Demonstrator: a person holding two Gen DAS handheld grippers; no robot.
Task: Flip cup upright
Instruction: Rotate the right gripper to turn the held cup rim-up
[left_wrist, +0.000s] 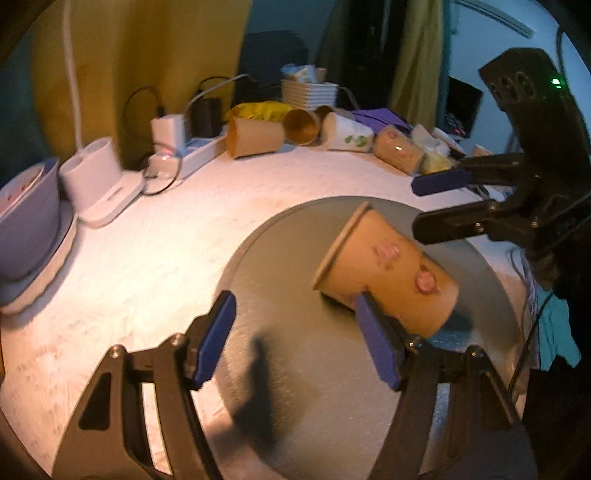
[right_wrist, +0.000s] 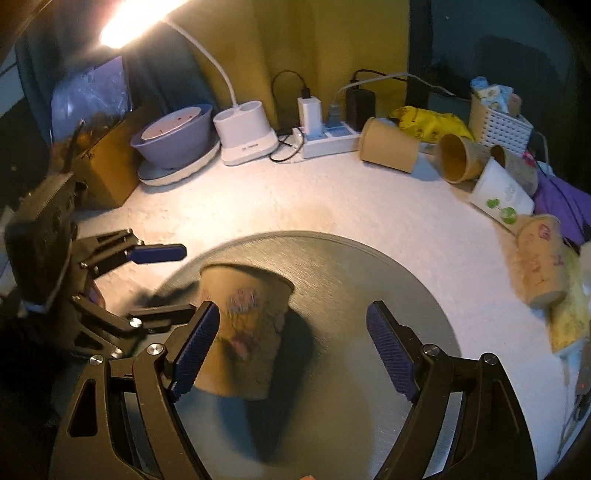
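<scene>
A brown paper cup (left_wrist: 388, 273) with pink flower prints lies on its side on a round grey metal tray (left_wrist: 303, 369), rim toward the far left. My left gripper (left_wrist: 299, 339) is open; its right pad touches or overlaps the cup's lower side. My right gripper (left_wrist: 428, 206) is open above the cup's right end. In the right wrist view the cup (right_wrist: 247, 328) is blurred and tilted beside the left finger of my open right gripper (right_wrist: 291, 347). The left gripper (right_wrist: 162, 284) is at the left, open, on the tray (right_wrist: 369, 266).
Several other paper cups (right_wrist: 391, 146) lie along the table's back and right edges. A lamp base (right_wrist: 245, 136), a power strip (right_wrist: 328, 142), a purple bowl (right_wrist: 173, 136), a white basket (right_wrist: 500, 123) and a cardboard box (right_wrist: 107, 162) stand at the back.
</scene>
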